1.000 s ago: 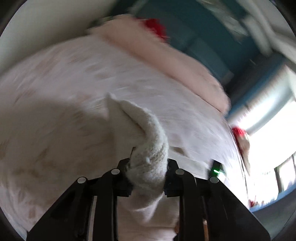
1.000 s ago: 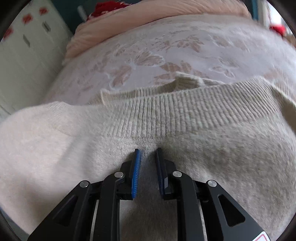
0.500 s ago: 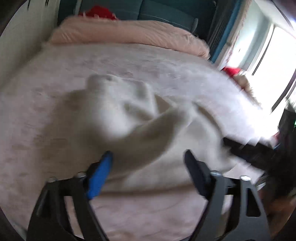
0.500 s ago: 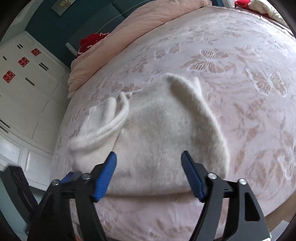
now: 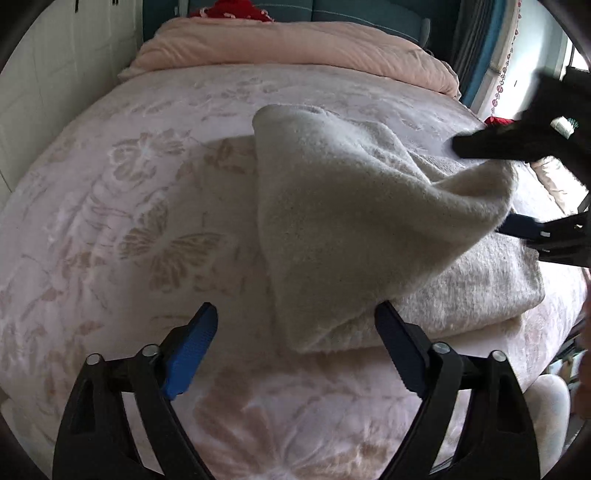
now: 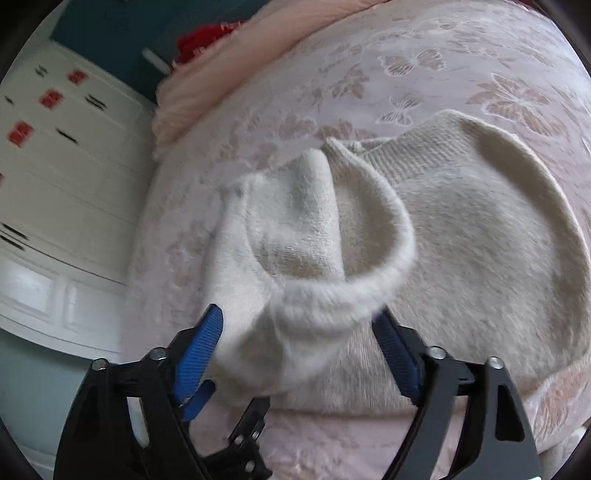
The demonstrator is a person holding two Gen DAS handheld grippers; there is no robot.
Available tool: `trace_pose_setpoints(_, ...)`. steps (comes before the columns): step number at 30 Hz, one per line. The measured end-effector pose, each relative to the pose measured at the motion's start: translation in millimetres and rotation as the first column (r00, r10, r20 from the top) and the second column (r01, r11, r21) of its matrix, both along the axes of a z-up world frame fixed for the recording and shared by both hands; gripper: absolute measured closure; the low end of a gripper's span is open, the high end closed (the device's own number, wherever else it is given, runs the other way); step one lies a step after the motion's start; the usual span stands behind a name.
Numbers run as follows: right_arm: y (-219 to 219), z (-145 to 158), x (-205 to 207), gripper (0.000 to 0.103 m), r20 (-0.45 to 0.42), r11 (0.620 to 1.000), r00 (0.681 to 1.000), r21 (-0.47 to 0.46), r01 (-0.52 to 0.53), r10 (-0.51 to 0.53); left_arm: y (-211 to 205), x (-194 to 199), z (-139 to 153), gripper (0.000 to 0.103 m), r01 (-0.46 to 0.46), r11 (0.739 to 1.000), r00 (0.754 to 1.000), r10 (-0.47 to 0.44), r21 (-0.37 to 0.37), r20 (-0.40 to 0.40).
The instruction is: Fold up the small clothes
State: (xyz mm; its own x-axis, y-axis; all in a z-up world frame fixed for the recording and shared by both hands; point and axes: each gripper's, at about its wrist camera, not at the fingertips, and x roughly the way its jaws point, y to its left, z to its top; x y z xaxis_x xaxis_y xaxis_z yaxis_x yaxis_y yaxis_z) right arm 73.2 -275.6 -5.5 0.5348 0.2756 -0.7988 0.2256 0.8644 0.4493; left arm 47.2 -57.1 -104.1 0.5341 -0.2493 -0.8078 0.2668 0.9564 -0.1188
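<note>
A cream knit sweater (image 5: 369, 229) lies partly folded on the pink butterfly bedspread (image 5: 129, 206). In the left wrist view its sleeve drapes across the body toward the right. My left gripper (image 5: 295, 347) is open and empty just short of the sweater's near edge. In the right wrist view the sweater (image 6: 480, 240) fills the middle, and its sleeve (image 6: 314, 258) curls up between the jaws. My right gripper (image 6: 301, 350) is open around that sleeve end, not closed on it. The right gripper also shows at the right of the left wrist view (image 5: 524, 188).
A rolled pink duvet (image 5: 288, 44) lies across the head of the bed with a red item (image 5: 229, 7) behind it. White wardrobe doors (image 6: 55, 192) stand to the left of the bed. A bright window (image 5: 543, 74) is at the right.
My left gripper let go of the sleeve and pulled back, now open. My right gripper opened, lifted off the sweater body, and now sits around the draped sleeve end.
</note>
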Motion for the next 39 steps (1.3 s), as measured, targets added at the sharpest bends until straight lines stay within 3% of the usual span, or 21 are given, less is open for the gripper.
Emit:
trace_pose_setpoints(1, 0, 8, -1, 0.083, 0.026, 1.000, 1.000, -0.003, 0.005, -0.005, -1, 3, -1, 0.038, 0.008, 1.000, 1.000, -0.009, -0.012, -0.015)
trace_pose_setpoints(3, -13, 47, -23, 0.084, 0.206, 0.998, 0.978, 0.053, 0.023, -0.034, -4, 5, 3, 0.048, 0.026, 0.999, 0.999, -0.026, -0.021, -0.031)
trace_pose_setpoints(5, -31, 76, -51, 0.085, 0.318, 0.997, 0.945, 0.041, 0.058, -0.068, -7, 2, 11, 0.051, 0.049, 0.998, 0.999, -0.050, -0.036, -0.017)
trace_pose_setpoints(7, -54, 77, -74, 0.085, 0.348, 0.994, 0.931, 0.016, 0.112, -0.111, -14, 2, 13, 0.050, 0.078, 0.996, 0.996, -0.080, -0.052, -0.027)
trace_pose_setpoints(9, -89, 44, -87, 0.083, 0.270, 0.982, 0.947, -0.023, 0.188, -0.175, -25, 2, 8, 0.050, 0.101, 0.994, 0.994, -0.103, -0.048, -0.045)
trace_pose_setpoints(11, -117, -13, -84, 0.079, 0.097, 0.976, 0.976, -0.079, 0.203, -0.196, -39, 3, -2, 0.050, 0.113, 0.993, 0.992, -0.115, -0.031, -0.060)
trace_pose_setpoints(12, -125, -33, -84, 0.074, 0.028, 0.979, 0.981, -0.064, 0.194, -0.193, -45, 3, -6, 0.050, 0.115, 0.993, 0.991, -0.116, -0.021, -0.068)
trace_pose_setpoints(13, -133, -38, -92, 0.074, 0.040, 0.979, 0.978, 0.001, 0.205, -0.205, -51, 3, -10, 0.050, 0.114, 0.993, 0.991, -0.115, -0.013, -0.071)
trace_pose_setpoints(14, -136, -28, -102, 0.068, 0.083, 0.973, 0.969, 0.022, 0.231, -0.232, -54, 2, -11, 0.050, 0.110, 0.994, 0.992, -0.109, 0.000, -0.066)
trace_pose_setpoints(16, -134, 0, -113, 0.063, 0.159, 0.962, 0.953, -0.049, 0.268, -0.258, -55, 3, -12, 0.050, 0.111, 0.994, 0.993, -0.110, 0.014, -0.053)
trace_pose_setpoints(17, -131, 19, -115, 0.061, 0.204, 0.956, 0.947, -0.108, 0.274, -0.248, -54, 4, -12, 0.050, 0.112, 0.994, 0.992, -0.111, 0.013, -0.054)
trace_pose_setpoints(19, -125, 39, -106, 0.050, 0.235, 0.962, 0.950, -0.134, 0.239, -0.204, -50, 7, -13, 0.050, 0.103, 0.995, 0.993, -0.103, 0.001, -0.065)
trace_pose_setpoints(22, -112, 44, -66, 0.046, 0.209, 0.982, 0.973, -0.142, 0.125, -0.093, -50, 7, -14, 0.050, 0.100, 0.995, 0.993, -0.100, -0.002, -0.069)
trace_pose_setpoints(26, -104, -3, -3, 0.045, 0.048, 0.980, 0.998, -0.189, 0.057, -0.049, -55, 3, -10, 0.051, 0.109, 0.994, 0.992, -0.107, 0.030, -0.062)
trace_pose_setpoints(27, -103, -11, 3, 0.055, 0.029, 0.980, 0.998, -0.190, 0.052, -0.047, -56, 3, -9, 0.055, 0.119, 0.992, 0.991, -0.116, 0.036, -0.064)
trace_pose_setpoints(29, -94, -15, 8, 0.091, 0.031, 0.983, 0.999, -0.180, 0.034, -0.029, -58, 4, -7, 0.063, 0.153, 0.988, 0.986, -0.150, 0.038, -0.074)
trace_pose_setpoints(31, -95, 13, -8, 0.093, 0.144, 0.986, 0.989, -0.152, 0.066, -0.044, -60, 3, -4, 0.075, 0.190, 0.981, 0.980, -0.186, 0.048, -0.072)
trace_pose_setpoints(33, -106, 57, -44, 0.094, 0.289, 0.987, 0.953, -0.102, 0.123, -0.089, -63, 1, -1, 0.078, 0.220, 0.973, 0.974, -0.216, 0.067, -0.063)
trace_pose_setpoints(35, -119, 66, -70, 0.095, 0.329, 0.982, 0.935, -0.086, 0.167, -0.130, -64, 0, -2, 0.078, 0.225, 0.972, 0.973, -0.221, 0.068, -0.063)
trace_pose_setpoints(37, -131, 44, -70, 0.094, 0.268, 0.975, 0.952, -0.124, 0.186, -0.148, -66, 0, -4, 0.078, 0.226, 0.972, 0.973, -0.223, 0.057, -0.061)
trace_pose_setpoints(39, -142, -15, -56, 0.092, 0.078, 0.974, 0.989, -0.178, 0.140, -0.128, -70, 1, -8, 0.078, 0.211, 0.975, 0.976, -0.206, 0.065, -0.074)
